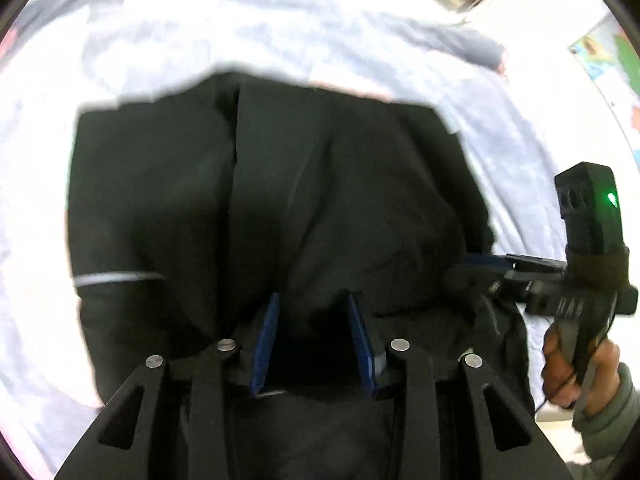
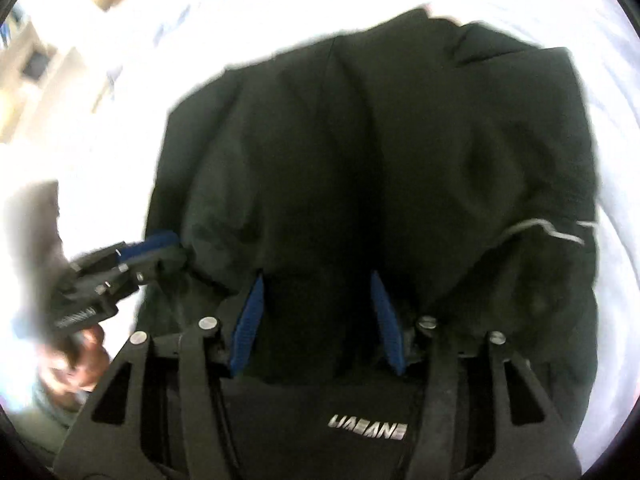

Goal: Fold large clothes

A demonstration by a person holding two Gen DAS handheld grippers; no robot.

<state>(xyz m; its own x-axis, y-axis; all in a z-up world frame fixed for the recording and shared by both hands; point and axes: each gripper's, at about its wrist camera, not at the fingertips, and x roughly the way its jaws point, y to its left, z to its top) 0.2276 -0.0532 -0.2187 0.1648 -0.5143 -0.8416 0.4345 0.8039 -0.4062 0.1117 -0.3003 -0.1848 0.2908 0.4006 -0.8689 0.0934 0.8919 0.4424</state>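
A large black jacket (image 1: 280, 200) with a thin silver stripe lies on the pale bedsheet (image 1: 200, 48); it also fills the right wrist view (image 2: 380, 160), where a silver logo shows on it near the camera. My left gripper (image 1: 314, 300) has its blue pads apart, with a thick fold of the jacket's near edge lying between them. My right gripper (image 2: 316, 280) has its pads apart too, with the jacket's near edge between them. Each gripper shows side-on in the other's view, the right one (image 1: 480, 266) and the left one (image 2: 160, 242), at the jacket's edge.
The bed's sheet (image 2: 280, 12) spreads all around the jacket. A patterned cloth or mat (image 1: 612, 60) lies beyond the bed's right edge. Wooden furniture (image 2: 52, 32) stands at the far left. The person's hands (image 1: 576, 372) hold the gripper handles.
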